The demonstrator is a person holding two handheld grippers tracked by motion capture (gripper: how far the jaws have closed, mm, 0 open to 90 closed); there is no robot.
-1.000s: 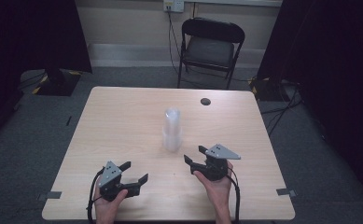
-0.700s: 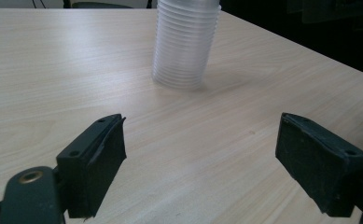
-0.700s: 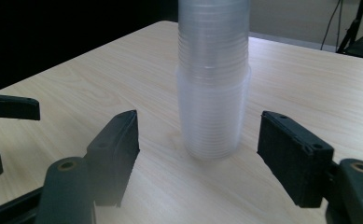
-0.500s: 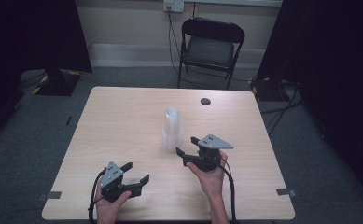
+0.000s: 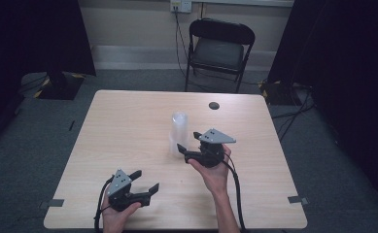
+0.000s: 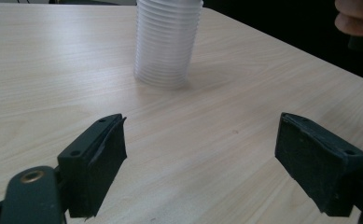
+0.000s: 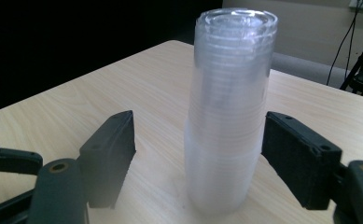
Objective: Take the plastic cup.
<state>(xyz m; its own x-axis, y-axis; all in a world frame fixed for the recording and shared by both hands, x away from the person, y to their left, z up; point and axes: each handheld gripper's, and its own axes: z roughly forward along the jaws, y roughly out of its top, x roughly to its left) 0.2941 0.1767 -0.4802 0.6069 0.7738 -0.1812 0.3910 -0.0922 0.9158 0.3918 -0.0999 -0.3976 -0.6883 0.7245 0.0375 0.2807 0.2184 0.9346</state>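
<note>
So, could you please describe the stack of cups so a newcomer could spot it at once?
On the pale wooden table, look just past its middle, ahead of the right tongs. There the stack of cups stands upright: clear ribbed plastic, the tallest item there, unlike the small dark disc behind.

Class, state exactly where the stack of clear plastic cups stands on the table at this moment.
In the high view the stack of cups stands upright near the middle of the table, just left of the right gripper, whose open jaws flank it in the right gripper view.
</note>
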